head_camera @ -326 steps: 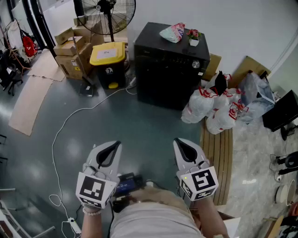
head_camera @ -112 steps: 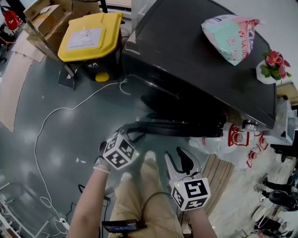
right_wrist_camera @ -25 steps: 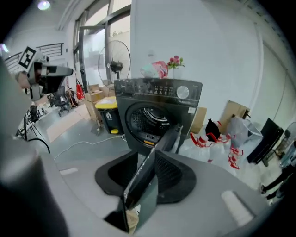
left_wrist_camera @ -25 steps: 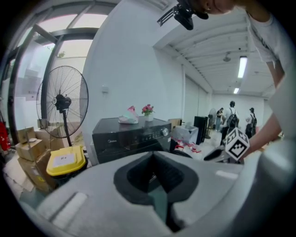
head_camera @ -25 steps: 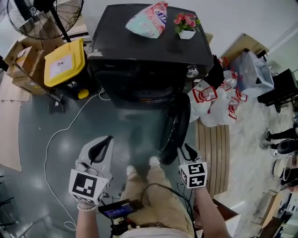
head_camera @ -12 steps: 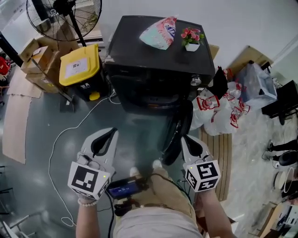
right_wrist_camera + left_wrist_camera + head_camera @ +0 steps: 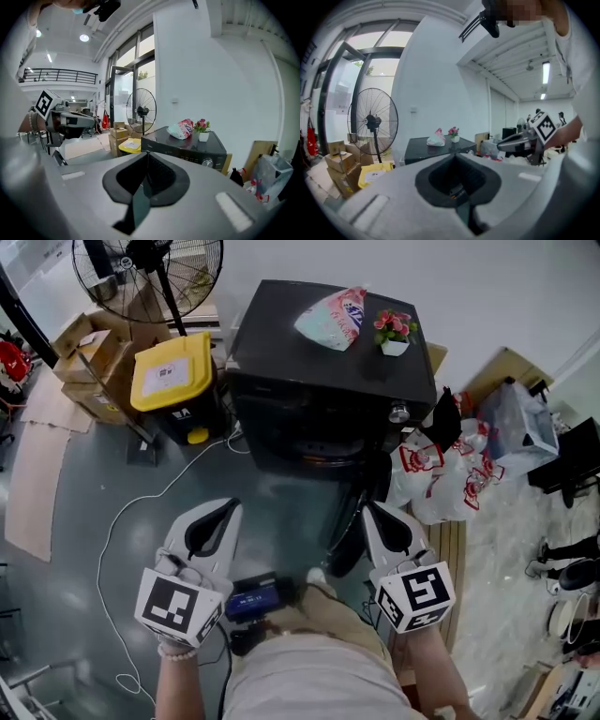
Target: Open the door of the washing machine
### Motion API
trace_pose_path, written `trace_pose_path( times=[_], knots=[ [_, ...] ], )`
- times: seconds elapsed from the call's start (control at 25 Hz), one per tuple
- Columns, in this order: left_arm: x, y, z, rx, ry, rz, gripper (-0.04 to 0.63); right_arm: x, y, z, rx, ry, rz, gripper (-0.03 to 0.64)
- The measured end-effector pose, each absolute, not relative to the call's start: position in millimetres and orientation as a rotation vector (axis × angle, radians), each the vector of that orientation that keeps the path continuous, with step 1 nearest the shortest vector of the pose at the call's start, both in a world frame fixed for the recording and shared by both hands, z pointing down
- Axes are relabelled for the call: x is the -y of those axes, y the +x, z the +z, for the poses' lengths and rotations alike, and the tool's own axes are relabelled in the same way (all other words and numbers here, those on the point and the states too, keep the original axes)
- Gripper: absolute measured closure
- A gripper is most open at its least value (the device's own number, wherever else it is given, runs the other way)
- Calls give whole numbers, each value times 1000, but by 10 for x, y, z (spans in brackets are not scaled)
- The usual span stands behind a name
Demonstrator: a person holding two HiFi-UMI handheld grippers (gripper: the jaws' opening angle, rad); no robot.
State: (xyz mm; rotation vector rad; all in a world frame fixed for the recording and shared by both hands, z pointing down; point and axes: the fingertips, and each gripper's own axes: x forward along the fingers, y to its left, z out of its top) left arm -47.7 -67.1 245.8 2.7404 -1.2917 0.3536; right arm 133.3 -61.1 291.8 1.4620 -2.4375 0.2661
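The black washing machine (image 7: 328, 371) stands at the top middle of the head view. Its round door (image 7: 359, 518) hangs open, swung out to the right and seen edge-on, and the drum opening (image 7: 309, 442) is bare. My left gripper (image 7: 228, 506) is shut and empty, held low at the left, well short of the machine. The shut, empty right gripper (image 7: 369, 508) is beside the door's lower edge, apart from it. The machine (image 7: 436, 149) shows beyond the closed left gripper (image 7: 456, 155), and the machine (image 7: 187, 143) also lies past the closed right gripper (image 7: 147, 154).
A detergent bag (image 7: 330, 319) and a flower pot (image 7: 395, 334) sit on the machine. Left of it are a yellow-lidded bin (image 7: 175, 376), cardboard boxes (image 7: 89, 357) and a fan (image 7: 150, 266). Plastic bags (image 7: 441, 479) and wooden slats (image 7: 450, 549) lie at the right. A white cable (image 7: 131, 507) crosses the floor.
Both grippers have risen and drawn back from the machine, the right one away from the door's edge. The door stays swung open.
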Motion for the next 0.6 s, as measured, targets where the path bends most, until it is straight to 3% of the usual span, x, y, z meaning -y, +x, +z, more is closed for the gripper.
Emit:
trace_pose_path(
  times=[0.6],
  knots=[
    [589,-535,2571,1288,2710,353,601,716,1134,2822,2469,1457,260,612]
  ],
)
